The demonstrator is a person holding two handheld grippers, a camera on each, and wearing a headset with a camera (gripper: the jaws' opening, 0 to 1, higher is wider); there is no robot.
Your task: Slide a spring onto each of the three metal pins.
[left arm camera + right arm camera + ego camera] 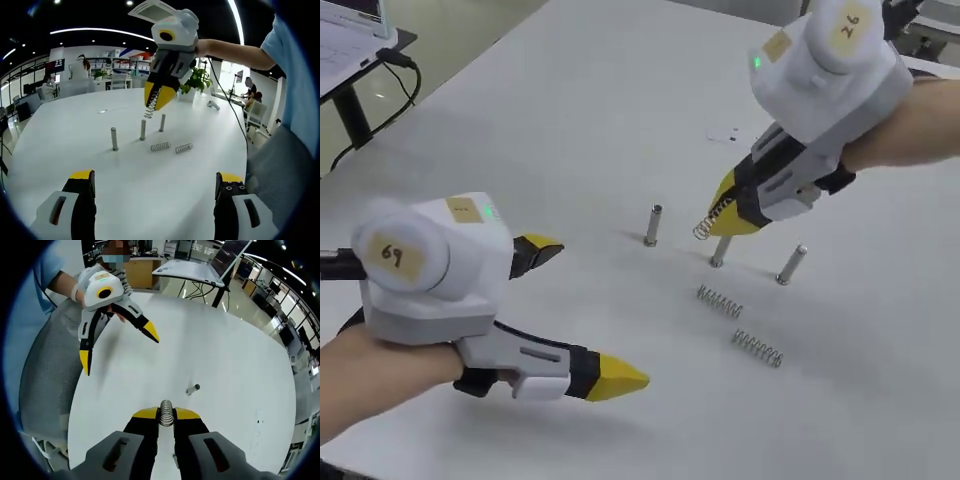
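Three short metal pins stand upright on the white table: a left pin, a middle pin and a right pin. All three are bare. My right gripper hovers just above the middle pin, shut on a spring that sticks out of its yellow tips. Two more springs lie flat in front of the pins. My left gripper is held low at the near left, open, with nothing in it. From the left gripper view, the right gripper hangs its spring over the pins.
A side table with a laptop and cables stands off the table's far left corner. A grey mesh chair sits by the near edge. Desks, a plant and people are in the background. Bare white tabletop lies around the pins.
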